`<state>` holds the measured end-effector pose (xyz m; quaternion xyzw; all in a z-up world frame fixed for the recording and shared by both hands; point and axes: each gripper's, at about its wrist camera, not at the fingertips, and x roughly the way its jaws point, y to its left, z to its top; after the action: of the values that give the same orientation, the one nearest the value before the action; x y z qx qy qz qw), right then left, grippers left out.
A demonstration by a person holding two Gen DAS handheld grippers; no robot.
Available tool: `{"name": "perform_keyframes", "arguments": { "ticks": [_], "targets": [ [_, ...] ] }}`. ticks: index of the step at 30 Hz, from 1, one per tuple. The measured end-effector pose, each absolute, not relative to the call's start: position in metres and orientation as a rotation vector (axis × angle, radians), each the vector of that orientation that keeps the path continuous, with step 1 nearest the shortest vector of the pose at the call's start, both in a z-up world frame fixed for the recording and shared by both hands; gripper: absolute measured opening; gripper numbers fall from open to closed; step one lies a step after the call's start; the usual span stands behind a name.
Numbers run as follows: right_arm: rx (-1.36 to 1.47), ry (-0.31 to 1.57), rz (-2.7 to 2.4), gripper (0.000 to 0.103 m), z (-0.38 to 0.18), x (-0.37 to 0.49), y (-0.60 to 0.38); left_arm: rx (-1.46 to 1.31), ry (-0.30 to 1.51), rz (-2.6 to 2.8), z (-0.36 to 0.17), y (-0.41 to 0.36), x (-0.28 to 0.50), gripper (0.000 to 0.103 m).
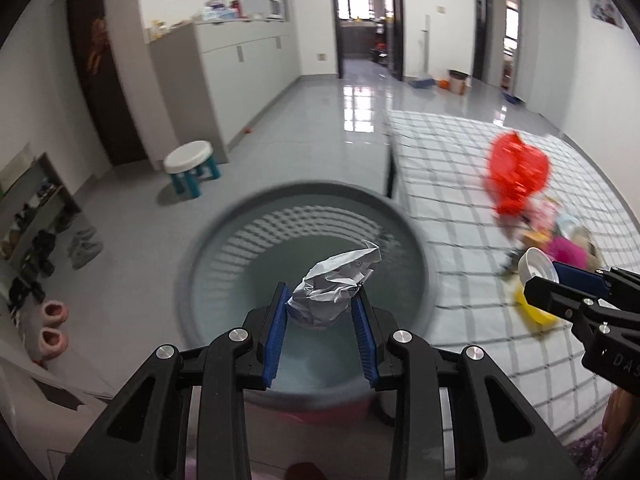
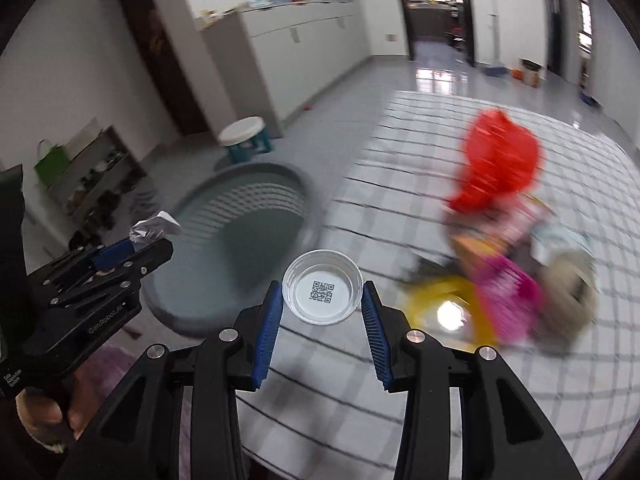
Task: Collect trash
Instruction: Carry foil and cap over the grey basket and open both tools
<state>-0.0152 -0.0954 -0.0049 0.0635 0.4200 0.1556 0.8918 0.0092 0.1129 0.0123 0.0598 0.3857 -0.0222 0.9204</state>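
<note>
Two pieces in hand, none binned yet. Left gripper (image 1: pixel 322 304) clamped on a crumpled paper ball (image 1: pixel 334 284), over the grey bin (image 1: pixel 224 224), which looks empty. Right gripper (image 2: pixel 323 300) clamped on a clear plastic lid (image 2: pixel 323 286), above the checked table (image 2: pixel 320 392), bin to its left. Left to do: drop both, then clear the blurred pile (image 2: pixel 520 264) and red bag (image 2: pixel 500 164) far right.

A table covered in a white cloth with dark checks (image 2: pixel 360 380) lies under and ahead of the right gripper (image 2: pixel 323 300), with a blurred heap of trash (image 2: pixel 520 272) on it off to that gripper's right, topped by a red bag (image 2: pixel 500 168). The glossy grey floor (image 1: pixel 304 120) carries a grey basket (image 1: pixel 224 240) directly below the left gripper (image 1: pixel 323 312), and a small white stool (image 1: pixel 192 166) farther ahead on its left.
</note>
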Motion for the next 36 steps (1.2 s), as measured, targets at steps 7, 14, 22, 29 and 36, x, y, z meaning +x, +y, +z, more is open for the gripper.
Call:
{"name": "perform_keyframes", "arguments": {
  "ticks": [7,14,22,29,36],
  "targets": [
    [0.099,0.894,0.417,0.039,-0.006,0.027,-0.039,0.076,0.820,0.023,0.009,0.158,0.037,0.032],
    [0.081,0.936,0.444,0.039,-0.018,0.057,-0.009,0.066,0.872,0.035,-0.008,0.174,0.056,0.032],
    [0.049,0.984,0.461,0.039,-0.033,0.069,0.010,0.065,0.934,0.034,-0.026,0.179,0.064,0.035],
    [0.061,0.995,0.463,0.054,-0.036,0.070,0.009,0.071,0.933,0.052,-0.026,0.180,0.063,0.068],
    [0.071,0.970,0.455,0.063,-0.028,0.065,0.004,0.056,0.936,0.065,-0.024,0.185,0.061,0.073]
  ]
}}
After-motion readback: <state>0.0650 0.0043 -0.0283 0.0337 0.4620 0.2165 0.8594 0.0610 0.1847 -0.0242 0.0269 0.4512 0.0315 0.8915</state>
